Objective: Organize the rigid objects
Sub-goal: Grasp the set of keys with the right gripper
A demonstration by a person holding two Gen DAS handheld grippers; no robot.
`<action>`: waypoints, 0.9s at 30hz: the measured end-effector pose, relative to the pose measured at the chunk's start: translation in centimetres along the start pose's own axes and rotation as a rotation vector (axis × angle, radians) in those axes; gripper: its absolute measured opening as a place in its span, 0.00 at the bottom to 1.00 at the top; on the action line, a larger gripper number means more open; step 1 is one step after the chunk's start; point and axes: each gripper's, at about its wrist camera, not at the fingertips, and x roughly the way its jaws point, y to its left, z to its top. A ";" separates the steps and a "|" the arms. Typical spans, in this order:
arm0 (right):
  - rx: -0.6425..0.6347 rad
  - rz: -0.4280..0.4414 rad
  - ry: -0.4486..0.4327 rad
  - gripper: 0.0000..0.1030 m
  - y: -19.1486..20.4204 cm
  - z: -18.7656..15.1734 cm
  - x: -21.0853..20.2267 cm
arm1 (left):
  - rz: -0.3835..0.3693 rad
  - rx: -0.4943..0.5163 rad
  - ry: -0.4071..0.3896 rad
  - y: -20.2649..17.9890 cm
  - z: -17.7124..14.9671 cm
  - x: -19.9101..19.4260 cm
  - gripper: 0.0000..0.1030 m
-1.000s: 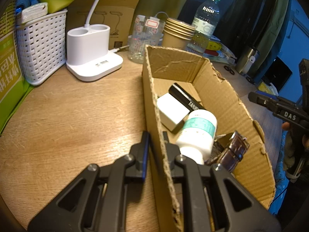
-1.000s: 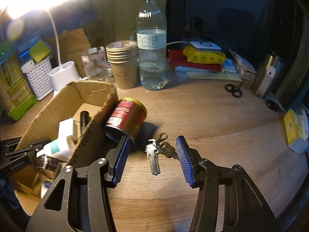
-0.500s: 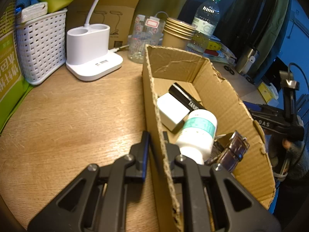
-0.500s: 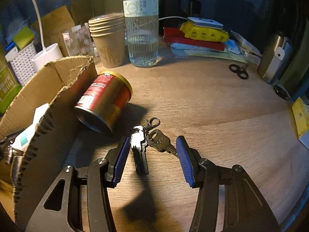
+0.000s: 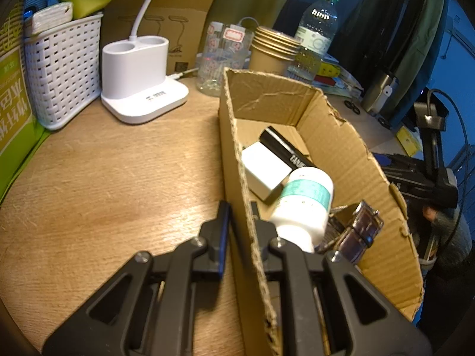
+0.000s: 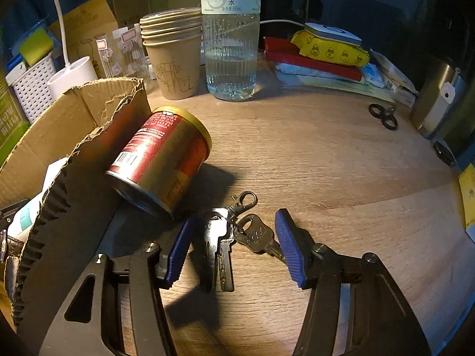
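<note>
A: What is different from one second ago?

B: The right gripper [image 6: 234, 246] is now lower and closer to the bunch of keys [image 6: 234, 234]. Before, the keys lay a little beyond its blue fingers [image 6: 289, 249]; now they lie between them on the wooden surface [image 6: 326, 163]. The jaws have just been opening wider, and the pads do not press on the keys, so nothing is held.

A: And the red can [image 6: 160, 160]?

B: It lies on its side as before, just left of the keys, leaning against the outer wall of the cardboard box [image 5: 341, 148]. It looks bigger only because the camera came near.

A: Does the left side change?

B: No. The left gripper [image 5: 239, 207] stays clamped on the near wall of the box, one finger outside and one inside, nearly closed. Inside the box the white bottle [image 5: 305, 201], the white block [image 5: 264, 172], the black tube [image 5: 285, 148] and a watch [image 5: 353, 231] lie the same.

A: Anything else?

B: In the left view the right gripper, seen past the right box wall, is lower than before.
</note>
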 end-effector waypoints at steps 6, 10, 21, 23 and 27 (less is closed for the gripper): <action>-0.026 0.009 -0.012 0.37 0.5 -0.2 -0.4 | 0.000 0.000 0.000 0.0 0.0 0.0 0.12; -0.061 -0.009 -0.020 0.25 1.1 -0.2 -0.6 | 0.000 0.000 0.000 0.0 0.1 0.0 0.12; -0.054 -0.006 -0.060 0.13 0.9 -0.5 -1.3 | 0.000 -0.001 0.001 0.0 0.1 0.0 0.12; -0.040 -0.002 -0.073 0.08 0.6 -0.4 -1.8 | 0.000 -0.001 0.001 0.0 0.1 0.0 0.12; -0.040 -0.005 -0.079 0.07 0.5 -0.3 -2.2 | 0.000 -0.001 0.001 0.0 0.1 0.0 0.12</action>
